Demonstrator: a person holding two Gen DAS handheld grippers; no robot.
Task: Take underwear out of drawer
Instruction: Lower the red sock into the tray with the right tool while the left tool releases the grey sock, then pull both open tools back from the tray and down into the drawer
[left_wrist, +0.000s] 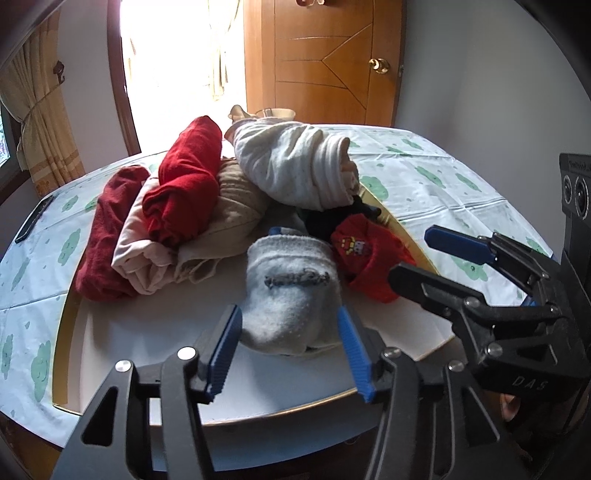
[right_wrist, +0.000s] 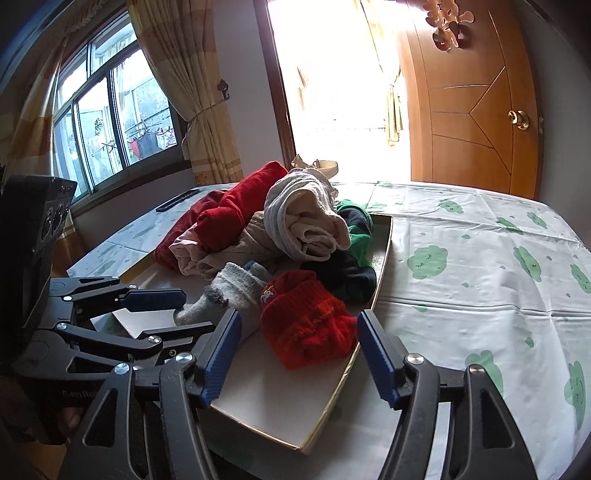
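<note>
A shallow white drawer tray (left_wrist: 122, 332) with a gold rim lies on the table, full of rolled clothes. My left gripper (left_wrist: 290, 347) is open, its blue pads on either side of a grey sock bundle (left_wrist: 291, 291) without squeezing it. My right gripper (right_wrist: 295, 350) is open around a red knitted bundle (right_wrist: 306, 321), which also shows in the left wrist view (left_wrist: 369, 258). Behind lie a bright red roll (left_wrist: 184, 184), a dark red roll (left_wrist: 110, 229), a pink roll (left_wrist: 136, 240), a beige roll (left_wrist: 229, 214) and a white roll (left_wrist: 295, 166) on top.
A black and green bundle (right_wrist: 354, 251) sits at the tray's right side. The table has a white cloth with green cloud prints (right_wrist: 480, 277). A black remote (left_wrist: 35, 218) lies at the far left. A wooden door (left_wrist: 325, 62) and curtained window (right_wrist: 110, 118) are behind.
</note>
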